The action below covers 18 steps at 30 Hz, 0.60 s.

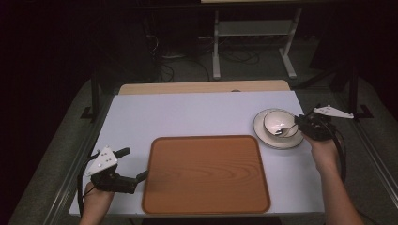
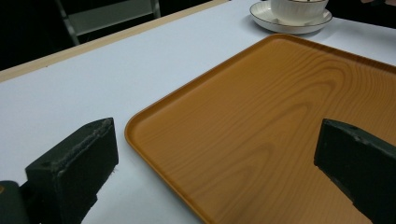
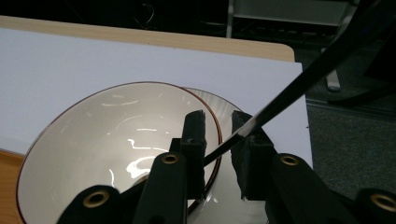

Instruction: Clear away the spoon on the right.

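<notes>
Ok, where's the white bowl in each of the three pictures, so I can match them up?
High view: the white bowl sits on a saucer at the right, beyond the wooden tray.
Left gripper view: top edge, right of centre, past the tray's far corner.
Right gripper view: lower left, right behind the jaws.
Shared landmark: the saucer under the bowl.

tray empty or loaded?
Empty. The tray shows bare wood grain edge to edge; the bowl sits off it on a plate.

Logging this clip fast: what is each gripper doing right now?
Left gripper: open, empty, at the tray's left edge.
Right gripper: shut on the spoon handle, over the bowl.
</notes>
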Motion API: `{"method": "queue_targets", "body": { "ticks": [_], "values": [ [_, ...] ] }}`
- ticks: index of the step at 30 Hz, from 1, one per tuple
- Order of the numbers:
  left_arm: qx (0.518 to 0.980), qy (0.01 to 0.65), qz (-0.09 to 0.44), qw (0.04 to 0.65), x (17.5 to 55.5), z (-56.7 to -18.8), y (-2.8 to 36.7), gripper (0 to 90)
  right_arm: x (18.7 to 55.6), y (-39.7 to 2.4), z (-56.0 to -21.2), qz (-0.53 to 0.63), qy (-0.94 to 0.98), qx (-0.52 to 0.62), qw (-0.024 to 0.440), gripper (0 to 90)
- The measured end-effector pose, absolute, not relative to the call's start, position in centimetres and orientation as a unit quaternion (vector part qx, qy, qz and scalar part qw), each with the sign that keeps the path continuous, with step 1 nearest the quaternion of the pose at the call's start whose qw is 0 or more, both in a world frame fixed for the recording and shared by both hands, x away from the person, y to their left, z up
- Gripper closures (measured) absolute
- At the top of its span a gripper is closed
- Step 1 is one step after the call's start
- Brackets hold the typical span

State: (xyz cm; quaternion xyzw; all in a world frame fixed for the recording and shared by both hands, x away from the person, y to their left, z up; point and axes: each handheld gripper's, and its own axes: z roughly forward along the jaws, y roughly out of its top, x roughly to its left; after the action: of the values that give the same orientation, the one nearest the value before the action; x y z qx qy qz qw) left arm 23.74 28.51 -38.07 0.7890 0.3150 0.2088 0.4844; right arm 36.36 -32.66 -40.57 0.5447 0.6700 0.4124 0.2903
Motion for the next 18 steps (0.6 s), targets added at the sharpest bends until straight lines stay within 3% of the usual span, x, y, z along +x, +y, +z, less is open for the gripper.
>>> {"method": "queue_targets", "body": {
  "ticks": [18],
  "values": [
    [0.789, 0.314, 0.208, 0.485, 23.8, -38.1, 28.5, 0.0, 36.0, -32.3, -39.1, 0.451, 0.669, 0.522, 0.277, 87.4]
  ]
}}
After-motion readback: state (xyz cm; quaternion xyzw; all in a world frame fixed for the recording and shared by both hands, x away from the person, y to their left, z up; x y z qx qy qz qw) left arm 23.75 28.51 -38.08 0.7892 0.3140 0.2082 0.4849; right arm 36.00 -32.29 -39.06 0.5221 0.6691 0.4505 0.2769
